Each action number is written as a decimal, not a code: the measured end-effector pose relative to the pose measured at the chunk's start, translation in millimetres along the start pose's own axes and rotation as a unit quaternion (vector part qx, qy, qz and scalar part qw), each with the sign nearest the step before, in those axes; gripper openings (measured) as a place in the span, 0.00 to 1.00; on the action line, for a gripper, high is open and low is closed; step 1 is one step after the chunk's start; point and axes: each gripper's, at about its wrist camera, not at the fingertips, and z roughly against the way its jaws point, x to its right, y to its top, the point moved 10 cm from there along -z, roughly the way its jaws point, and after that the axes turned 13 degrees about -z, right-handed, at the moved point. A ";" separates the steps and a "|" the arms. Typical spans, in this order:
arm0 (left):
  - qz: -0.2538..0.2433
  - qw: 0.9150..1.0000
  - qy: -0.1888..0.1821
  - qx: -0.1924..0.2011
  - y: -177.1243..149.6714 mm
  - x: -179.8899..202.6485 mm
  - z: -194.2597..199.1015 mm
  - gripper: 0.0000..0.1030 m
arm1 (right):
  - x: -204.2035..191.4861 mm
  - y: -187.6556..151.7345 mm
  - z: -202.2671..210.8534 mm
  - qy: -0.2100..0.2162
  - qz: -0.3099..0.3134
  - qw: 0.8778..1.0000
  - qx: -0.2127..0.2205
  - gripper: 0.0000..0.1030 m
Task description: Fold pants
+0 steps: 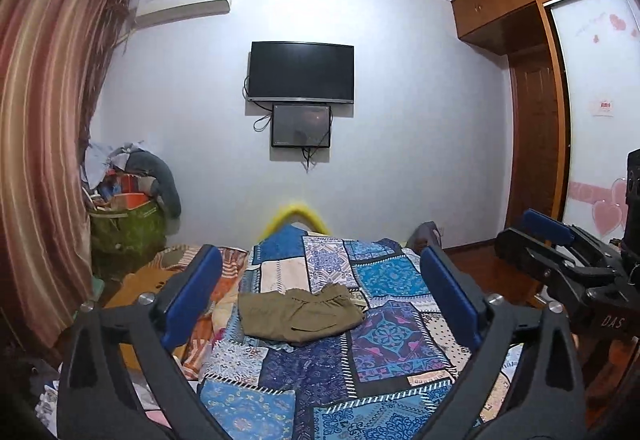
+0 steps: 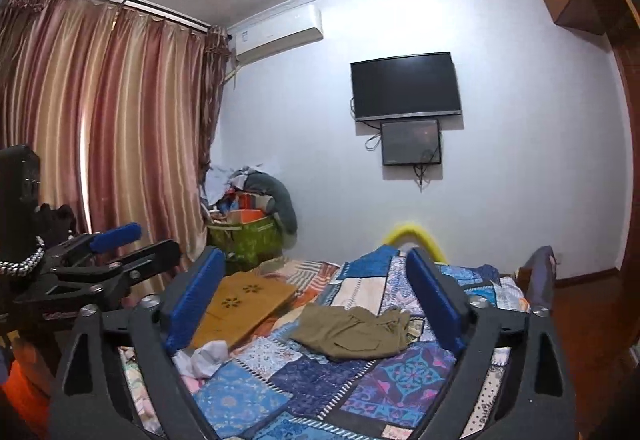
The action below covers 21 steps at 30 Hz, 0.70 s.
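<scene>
Olive-green pants (image 1: pixel 298 314) lie in a flat, roughly folded pile on the blue patchwork bedspread (image 1: pixel 384 344); they also show in the right wrist view (image 2: pixel 352 332). My left gripper (image 1: pixel 320 268) is open and empty, held above the near part of the bed, well short of the pants. My right gripper (image 2: pixel 316 272) is open and empty, also held back from the pants. Each gripper shows in the other's view: the right one at the right edge (image 1: pixel 532 236), the left one at the left edge (image 2: pixel 136 244).
A mustard-yellow cloth (image 2: pixel 244 304) and crumpled white fabric (image 2: pixel 204 356) lie on the bed's left side. A green bin piled with clutter (image 1: pixel 128 216) stands in the corner by the curtains (image 2: pixel 120 120). A TV (image 1: pixel 301 72) hangs on the far wall. A wooden wardrobe (image 1: pixel 532 100) is at right.
</scene>
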 end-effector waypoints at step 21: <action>-0.006 1.000 0.002 -0.008 -7.1 2.7 -1.2 0.99 | 2.1 1.2 11.6 -0.011 -0.002 1.000 -0.006 1.00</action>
